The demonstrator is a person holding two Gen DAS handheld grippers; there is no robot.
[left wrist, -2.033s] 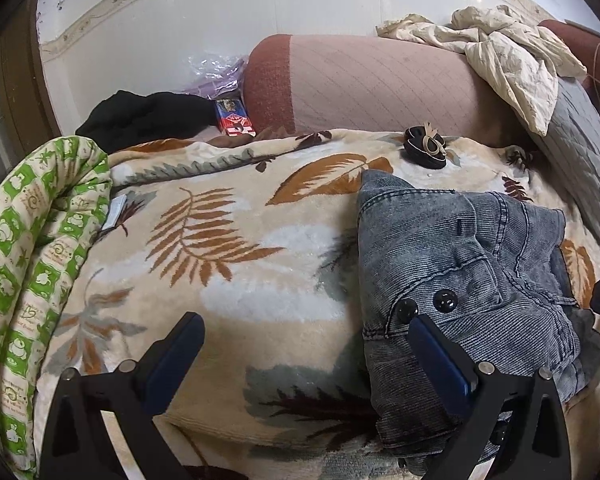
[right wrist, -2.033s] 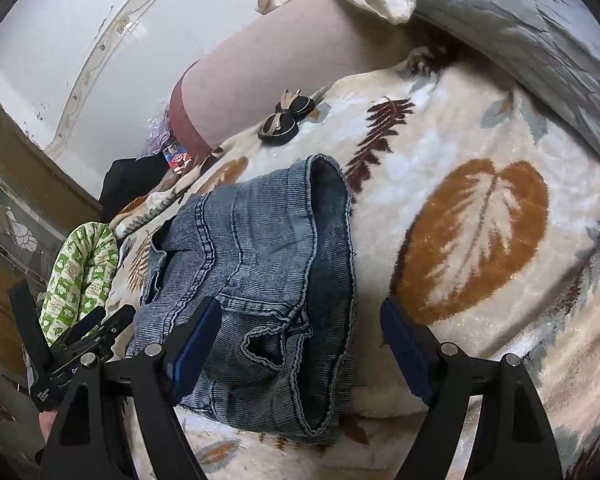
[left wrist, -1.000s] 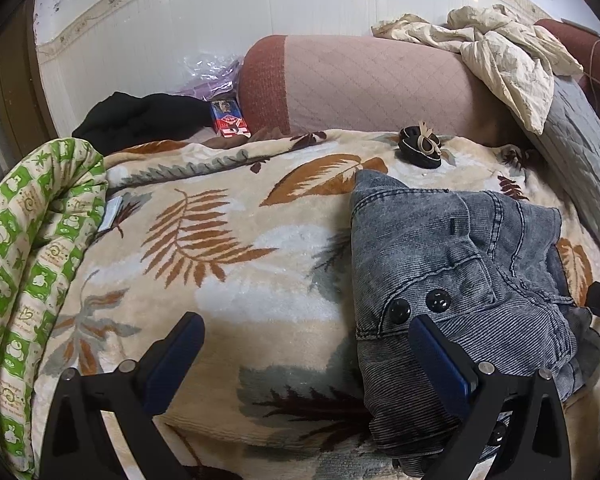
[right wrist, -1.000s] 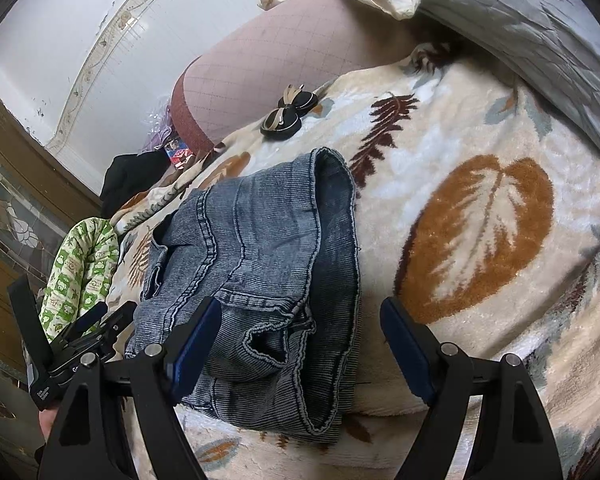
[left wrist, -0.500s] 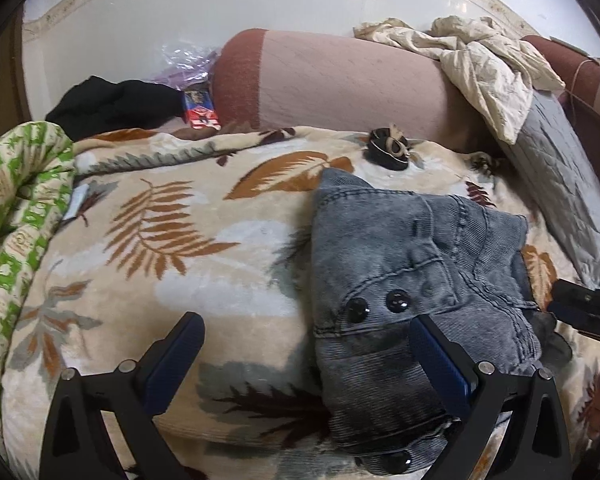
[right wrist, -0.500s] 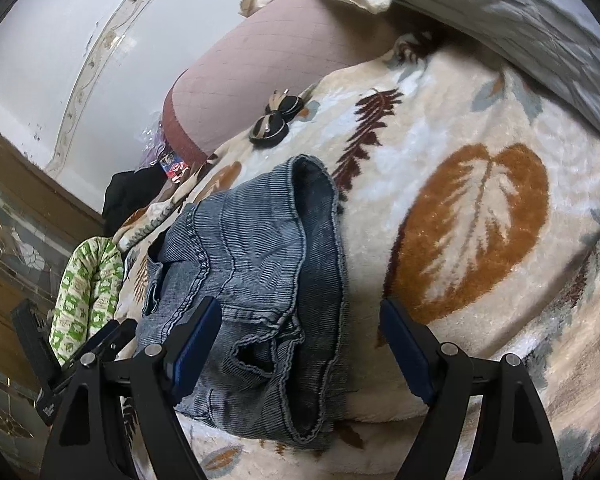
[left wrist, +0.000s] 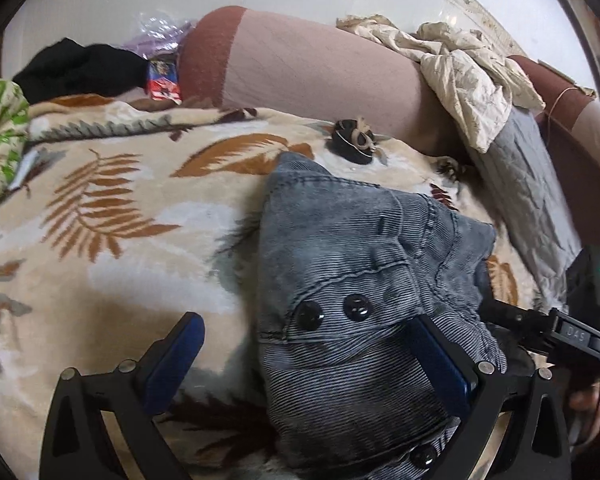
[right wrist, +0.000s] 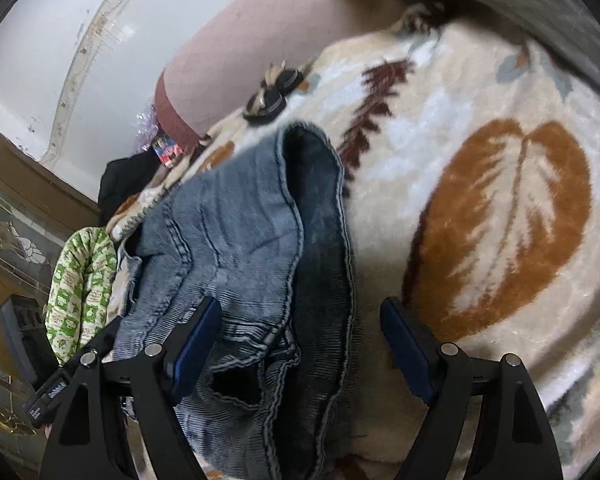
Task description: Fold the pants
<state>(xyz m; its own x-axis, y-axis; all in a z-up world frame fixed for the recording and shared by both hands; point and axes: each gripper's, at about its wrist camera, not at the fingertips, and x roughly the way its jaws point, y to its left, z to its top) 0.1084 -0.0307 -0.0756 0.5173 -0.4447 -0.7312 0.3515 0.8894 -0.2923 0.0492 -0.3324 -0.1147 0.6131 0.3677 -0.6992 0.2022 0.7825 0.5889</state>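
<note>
Left wrist view, "D4S" tag on right gripper (left wrist: 576,336), folded pants (left wrist: 364,280)

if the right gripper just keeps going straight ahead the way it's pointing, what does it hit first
Most likely the folded blue-grey denim pants, whose dark right edge lies between the open right gripper fingers. Depth is unclear; beyond it lies the cream leaf-print blanket.

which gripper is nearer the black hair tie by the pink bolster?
Neither clearly. Black hair tie lies beyond the blue-grey denim pants for both left gripper and right gripper.
</note>
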